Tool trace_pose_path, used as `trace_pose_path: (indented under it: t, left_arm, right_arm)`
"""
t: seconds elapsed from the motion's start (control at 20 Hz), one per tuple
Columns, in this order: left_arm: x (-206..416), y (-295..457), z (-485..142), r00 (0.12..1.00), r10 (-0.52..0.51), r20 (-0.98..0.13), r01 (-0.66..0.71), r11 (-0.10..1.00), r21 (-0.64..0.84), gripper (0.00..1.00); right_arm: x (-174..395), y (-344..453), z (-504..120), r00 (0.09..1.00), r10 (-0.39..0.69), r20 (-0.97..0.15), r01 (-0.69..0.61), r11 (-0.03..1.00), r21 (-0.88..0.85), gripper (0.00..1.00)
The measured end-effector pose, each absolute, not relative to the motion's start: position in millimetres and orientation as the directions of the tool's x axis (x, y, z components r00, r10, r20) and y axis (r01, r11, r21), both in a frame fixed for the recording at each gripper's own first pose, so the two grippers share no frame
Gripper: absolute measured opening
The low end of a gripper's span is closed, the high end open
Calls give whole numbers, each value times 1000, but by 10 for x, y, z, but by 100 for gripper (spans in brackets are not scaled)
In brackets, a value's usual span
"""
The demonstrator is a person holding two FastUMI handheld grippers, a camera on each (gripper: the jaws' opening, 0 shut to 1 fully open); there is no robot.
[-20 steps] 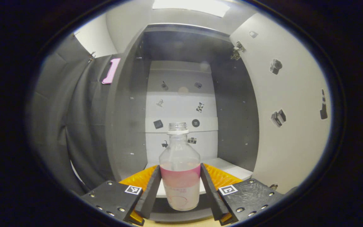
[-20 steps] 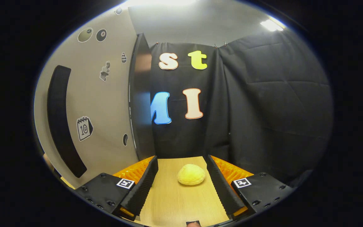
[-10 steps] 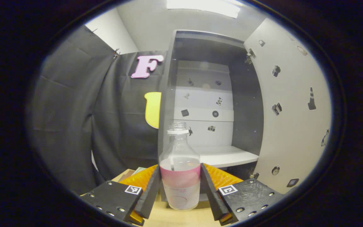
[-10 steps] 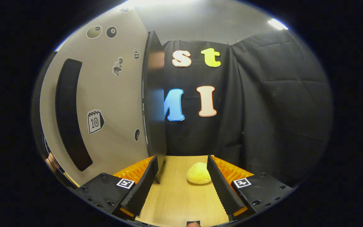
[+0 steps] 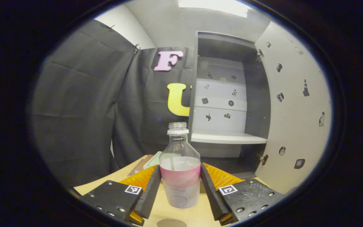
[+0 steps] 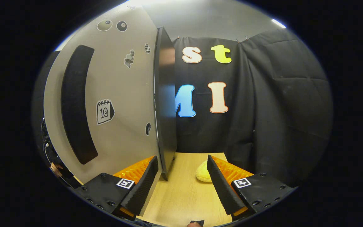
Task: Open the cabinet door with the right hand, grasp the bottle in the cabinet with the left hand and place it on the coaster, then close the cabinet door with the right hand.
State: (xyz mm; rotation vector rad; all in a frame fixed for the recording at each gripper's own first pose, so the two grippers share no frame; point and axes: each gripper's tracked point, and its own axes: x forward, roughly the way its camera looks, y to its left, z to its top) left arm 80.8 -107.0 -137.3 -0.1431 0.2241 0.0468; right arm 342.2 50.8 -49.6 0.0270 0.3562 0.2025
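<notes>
Bottle (image 5: 180,170) stands upright, clamped in the left gripper (image 5: 180,189) jaws above the worktop (image 5: 197,216), outside the cabinet (image 5: 228,94). Right gripper (image 6: 181,186) jaws gape beside the door (image 6: 121,104), near a yellow lump (image 6: 204,174).

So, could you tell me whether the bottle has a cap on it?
No, the bottle held by the left gripper shows a bare threaded neck.

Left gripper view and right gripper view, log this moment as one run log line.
stage: bottle out of cabinet | left gripper: shut on bottle above table | right gripper: open, beside cabinet door | door: open
</notes>
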Motion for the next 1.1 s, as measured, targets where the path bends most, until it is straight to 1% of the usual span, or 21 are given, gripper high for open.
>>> trace_pose_path:
  t: [0.05, 0.1, 0.15, 0.2, 0.25, 0.3, 0.4, 0.5, 0.6, 0.65, 0.7, 0.75, 1.0, 1.05, 1.1]
  left_arm:
    - [747, -1044, -1443, 972, 33, -234, -67, 988, -140, 73]
    - [684, -1016, -1512, 970, 36, -240, -73, 987, -144, 71]
    - [633, -994, -1583, 968, 38, -249, -77, 986, -148, 73]
    - [598, -983, -1652, 967, 40, -253, -81, 985, -153, 71]
    - [553, -970, -1715, 965, 40, -261, -84, 984, -160, 73]
    - [521, -978, -1805, 963, 37, -267, -85, 982, -169, 71]
    - [467, -988, -1996, 958, 35, -286, -89, 980, -177, 70]
    - [399, -994, -2234, 947, 35, -319, -93, 981, -168, 70]
    - [355, -1009, -2419, 937, 36, -347, -98, 981, -165, 73]
    - [338, -1012, -2513, 932, 37, -360, -103, 981, -166, 71]
    - [325, -1015, -2620, 928, 39, -370, -108, 980, -170, 71]
    - [314, -1024, -2703, 924, 41, -380, -113, 979, -170, 73]
    - [274, -1019, -3003, 919, 75, -387, -138, 981, -136, 74]
    - [278, -1037, -3041, 919, 78, -386, -140, 981, -135, 71]
    - [275, -1064, -3061, 922, 78, -379, -140, 980, -140, 74]
  right_arm:
    - [3421, 523, -512, 916, 204, -347, -195, 979, 61, 98]
    - [3411, 542, -522, 914, 207, -349, -199, 978, 61, 98]
    - [3409, 559, -532, 912, 209, -352, -201, 978, 59, 98]
    - [3401, 571, -549, 912, 209, -354, -203, 978, 56, 98]
    - [3399, 576, -553, 911, 208, -355, -203, 978, 52, 98]
    - [3388, 571, -572, 912, 205, -355, -203, 978, 44, 98]
    - [3386, 536, -623, 916, 189, -354, -192, 981, 28, 98]
    - [3356, 508, -734, 909, 175, -377, -175, 984, 36, 98]
    - [3321, 525, -819, 896, 182, -405, -178, 983, 48, 98]
    - [3313, 512, -838, 894, 176, -412, -176, 984, 38, 98]
    - [3304, 472, -859, 894, 164, -418, -170, 985, 24, 98]
    - [3299, 448, -873, 894, 153, -421, -161, 987, 16, 98]
    - [3256, 383, -918, 888, 138, -439, -143, 989, 23, 98]
    - [3256, 360, -924, 886, 132, -444, -137, 990, 20, 98]
    - [3246, 362, -926, 884, 133, -448, -138, 990, 22, 98]
